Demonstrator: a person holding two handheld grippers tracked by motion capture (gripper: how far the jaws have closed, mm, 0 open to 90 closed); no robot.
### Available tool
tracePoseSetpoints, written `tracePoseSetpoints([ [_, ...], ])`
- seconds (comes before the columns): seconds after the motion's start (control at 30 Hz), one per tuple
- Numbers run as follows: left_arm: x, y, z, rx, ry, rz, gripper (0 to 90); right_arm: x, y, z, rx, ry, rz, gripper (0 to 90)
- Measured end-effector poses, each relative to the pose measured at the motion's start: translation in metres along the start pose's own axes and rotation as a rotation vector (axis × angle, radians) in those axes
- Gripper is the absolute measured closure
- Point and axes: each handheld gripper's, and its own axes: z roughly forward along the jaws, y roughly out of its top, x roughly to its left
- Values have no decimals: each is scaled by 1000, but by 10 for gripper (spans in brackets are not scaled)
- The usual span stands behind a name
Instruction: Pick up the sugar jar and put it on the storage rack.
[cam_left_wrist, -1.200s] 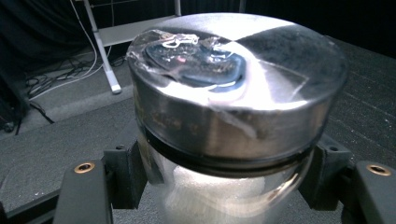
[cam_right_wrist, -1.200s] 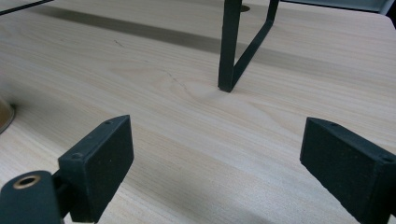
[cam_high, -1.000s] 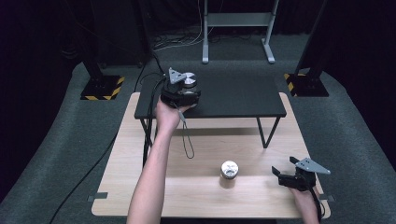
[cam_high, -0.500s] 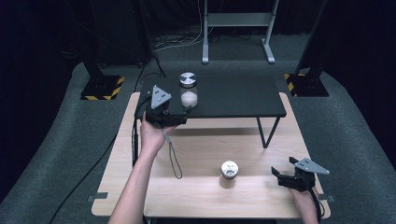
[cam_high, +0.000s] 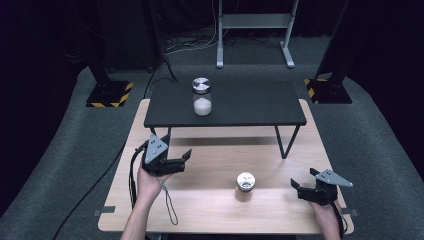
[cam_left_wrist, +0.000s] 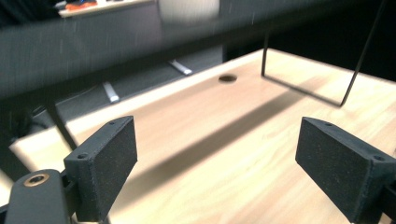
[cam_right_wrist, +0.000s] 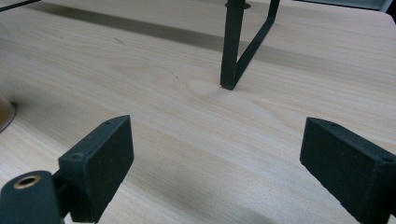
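Note:
A glass jar (cam_high: 202, 98) with a silver lid and white powder stands on the black shelf (cam_high: 250, 102). A second silver-lidded jar (cam_high: 245, 182) rests on the wooden table (cam_high: 215, 205). My left gripper (cam_high: 183, 161) hovers over the table's left part, in front of the shelf. Its jaws have just been opening, and in the left gripper view it (cam_left_wrist: 215, 140) is open with only bare wood between the pads. My right gripper (cam_high: 303, 181) sits near the table's right front corner, right of the second jar, and is open (cam_right_wrist: 215, 144) with nothing between its pads.
The shelf's thin black legs (cam_right_wrist: 232, 44) stand on the table ahead of the right gripper. A cable (cam_high: 167, 200) trails from the left gripper across the table's front left. Dark floor, stands with striped bases (cam_high: 107, 94) and a metal frame (cam_high: 252, 22) lie beyond.
My left gripper has let go of the powder jar on the shelf and drawn back and down toward the table's left front. The jar stays upright on the shelf. The right gripper has not moved.

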Motion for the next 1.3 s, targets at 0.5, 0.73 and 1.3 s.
tracePoseSetpoints([
  [0.5, -13, -88, -15, 55, 58, -32, 126, 0, 1, 0, 4, 2, 2, 83],
  [0.73, -19, -96, -12, 85, 66, -13, 124, -1, 1, 1, 7, 7, 0, 83],
  [1.3, -24, -99, -2, 123, 78, 4, 116, -1, 2, 0, 11, 9, -4, 83],
])
